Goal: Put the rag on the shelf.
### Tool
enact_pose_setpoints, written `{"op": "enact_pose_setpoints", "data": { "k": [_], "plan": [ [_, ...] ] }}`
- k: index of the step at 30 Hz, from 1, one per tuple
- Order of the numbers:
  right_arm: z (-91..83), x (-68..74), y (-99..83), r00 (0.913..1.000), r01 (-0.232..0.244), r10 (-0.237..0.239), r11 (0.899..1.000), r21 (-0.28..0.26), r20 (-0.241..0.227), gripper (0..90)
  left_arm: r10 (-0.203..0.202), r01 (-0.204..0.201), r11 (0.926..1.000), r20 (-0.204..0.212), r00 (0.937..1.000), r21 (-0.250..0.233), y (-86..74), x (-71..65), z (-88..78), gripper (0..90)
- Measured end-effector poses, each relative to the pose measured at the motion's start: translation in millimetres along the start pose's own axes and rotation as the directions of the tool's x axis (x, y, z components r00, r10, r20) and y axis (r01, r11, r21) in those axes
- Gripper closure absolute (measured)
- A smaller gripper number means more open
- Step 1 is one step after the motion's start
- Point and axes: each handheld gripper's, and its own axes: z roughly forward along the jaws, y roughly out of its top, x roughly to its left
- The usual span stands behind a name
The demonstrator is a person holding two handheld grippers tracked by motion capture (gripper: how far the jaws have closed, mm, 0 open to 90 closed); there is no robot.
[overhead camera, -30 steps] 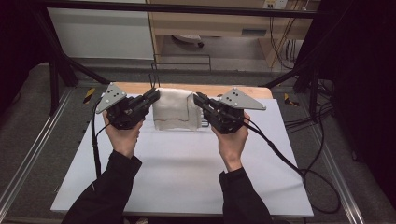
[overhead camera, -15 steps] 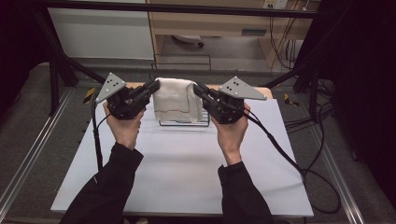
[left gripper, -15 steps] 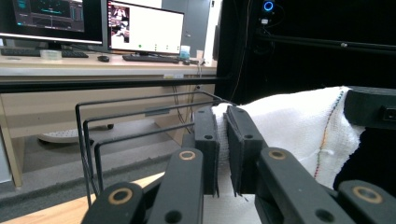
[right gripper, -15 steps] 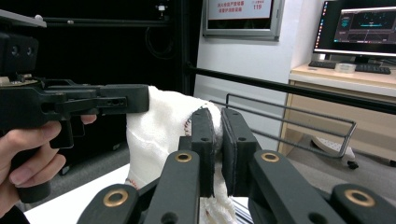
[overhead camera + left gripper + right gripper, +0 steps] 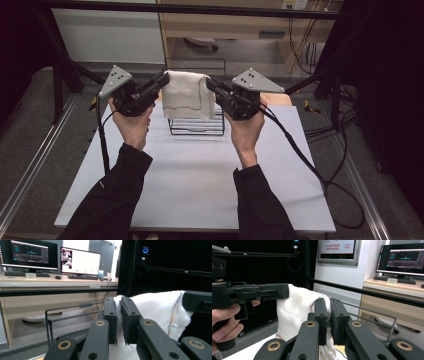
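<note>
A white towel [image 5: 186, 95] with a thin red stitched line hangs folded in the air between my two grippers, above a black wire rack [image 5: 196, 127] at the far side of the table. My left gripper [image 5: 164, 79] is shut on the towel's top left corner; in the left gripper view the cloth [image 5: 155, 310] is pinched between the pads of that gripper [image 5: 119, 320]. My right gripper [image 5: 209, 82] is shut on the top right corner. In the right gripper view the towel [image 5: 295, 310] runs from my right gripper [image 5: 328, 321] to the other gripper's jaw.
The white table top [image 5: 195, 180] spreads toward me under the forearms. A wooden desk [image 5: 50, 282] with monitors and keyboards stands beyond a black frame bar [image 5: 200, 9]. Cables [image 5: 305, 155] trail off the right side.
Both grippers have risen with the towel, lifting it off the table surface so it now hangs above the wire rack, which has come into sight beneath it.
</note>
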Motion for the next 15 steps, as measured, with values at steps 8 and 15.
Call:
{"op": "enact_pose_setpoints", "data": {
  "k": [8,15],
  "plan": [
    [5.4,-4.6,14.7,0.9999,0.011,-0.011,1.000,-0.019,0.011,84.7,-0.002,0.002,0.9997,-0.002,1.0000,-0.025,12.2,3.0,7.0,82.9],
    [10.2,-9.8,24.4,0.9999,0.005,-0.005,0.999,-0.038,0.015,84.7,0.009,-0.009,0.9991,-0.009,0.9999,-0.041,23.4,4.8,14.0,82.8]
  ]
}}
